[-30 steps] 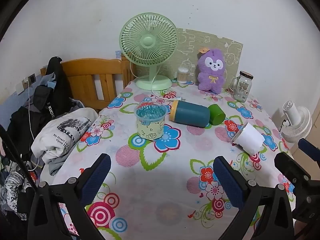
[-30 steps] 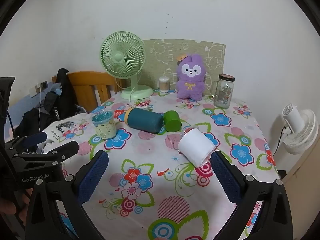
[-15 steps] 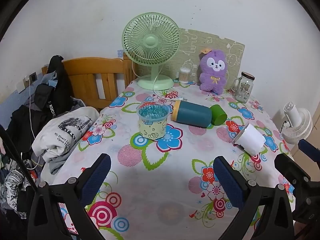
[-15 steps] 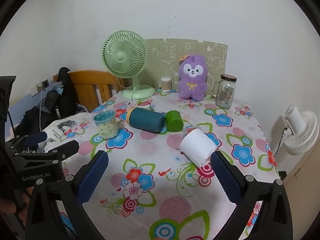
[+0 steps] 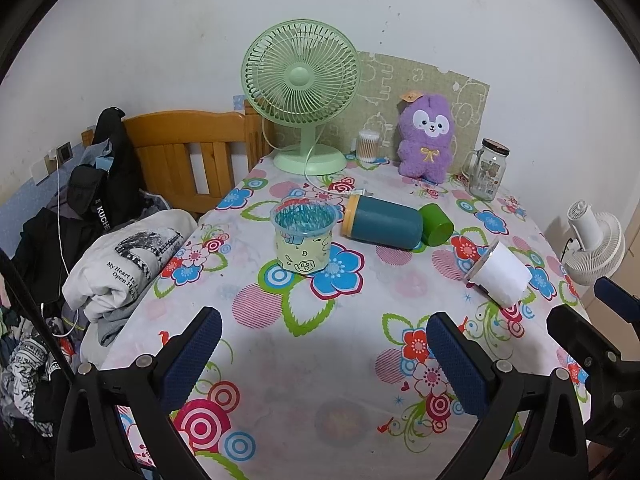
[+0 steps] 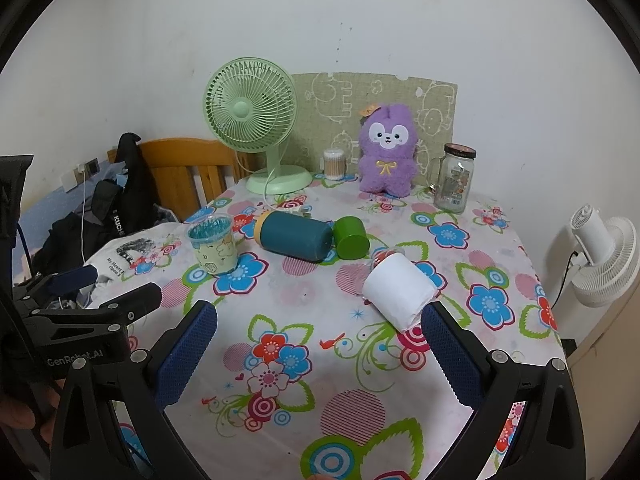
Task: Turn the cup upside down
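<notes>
A clear cup with a pale green sleeve point(image 5: 303, 236) stands upright, mouth up, on the flowered tablecloth; it also shows in the right wrist view point(image 6: 212, 245). A white paper-wrapped cup point(image 5: 500, 275) lies on its side at the right, also in the right wrist view point(image 6: 399, 290). My left gripper point(image 5: 322, 354) is open and empty, well short of the green cup. My right gripper point(image 6: 318, 350) is open and empty, its right finger close to the white cup.
A teal bottle point(image 5: 382, 223) and green cap point(image 5: 436, 230) lie on their sides mid-table. A green fan point(image 5: 302, 92), purple plush point(image 5: 426, 140), glass jar point(image 5: 488, 170) and cotton swab tub point(image 5: 367, 146) stand at the back. Clothes point(image 5: 124, 264) are piled left. A white fan point(image 5: 596, 244) stands right.
Both grippers have edged forward toward the table's objects; both stay open. Nothing on the table has moved.
</notes>
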A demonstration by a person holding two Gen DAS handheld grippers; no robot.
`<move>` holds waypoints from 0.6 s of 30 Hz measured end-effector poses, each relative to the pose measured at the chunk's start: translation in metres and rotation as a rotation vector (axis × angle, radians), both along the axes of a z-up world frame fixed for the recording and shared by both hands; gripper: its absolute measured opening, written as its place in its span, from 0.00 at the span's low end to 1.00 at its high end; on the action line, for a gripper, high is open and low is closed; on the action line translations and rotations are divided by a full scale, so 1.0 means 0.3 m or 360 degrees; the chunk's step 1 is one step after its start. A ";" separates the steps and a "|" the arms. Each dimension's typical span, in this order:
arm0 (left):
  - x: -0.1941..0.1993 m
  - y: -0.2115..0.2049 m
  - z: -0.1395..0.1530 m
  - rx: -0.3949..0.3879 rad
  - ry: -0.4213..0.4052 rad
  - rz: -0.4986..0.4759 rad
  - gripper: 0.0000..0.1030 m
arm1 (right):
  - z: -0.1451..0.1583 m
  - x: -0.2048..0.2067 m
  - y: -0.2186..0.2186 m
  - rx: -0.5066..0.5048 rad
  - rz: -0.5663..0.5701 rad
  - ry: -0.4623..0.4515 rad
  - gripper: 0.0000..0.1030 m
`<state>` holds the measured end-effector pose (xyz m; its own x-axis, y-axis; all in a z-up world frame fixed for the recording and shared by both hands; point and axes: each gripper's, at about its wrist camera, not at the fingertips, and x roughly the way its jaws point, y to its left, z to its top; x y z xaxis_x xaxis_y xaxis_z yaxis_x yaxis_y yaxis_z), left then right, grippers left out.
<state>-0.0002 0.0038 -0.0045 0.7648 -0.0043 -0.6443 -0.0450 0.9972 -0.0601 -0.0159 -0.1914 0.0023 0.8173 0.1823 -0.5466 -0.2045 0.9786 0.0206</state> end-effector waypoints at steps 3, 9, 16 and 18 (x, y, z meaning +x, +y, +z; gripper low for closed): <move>0.001 0.000 -0.001 -0.0003 0.0001 0.0000 1.00 | -0.002 0.002 0.002 -0.0001 -0.0001 0.0002 1.00; 0.001 0.000 -0.002 -0.0001 0.0001 0.0001 1.00 | -0.004 0.005 0.000 0.0001 -0.0003 0.0008 1.00; 0.001 0.001 -0.004 0.0000 0.0001 0.0003 1.00 | -0.005 0.014 0.000 0.0009 0.0012 0.0019 1.00; 0.004 0.003 -0.008 -0.0002 0.0006 0.0006 1.00 | -0.011 0.019 0.002 0.0016 0.0019 0.0033 1.00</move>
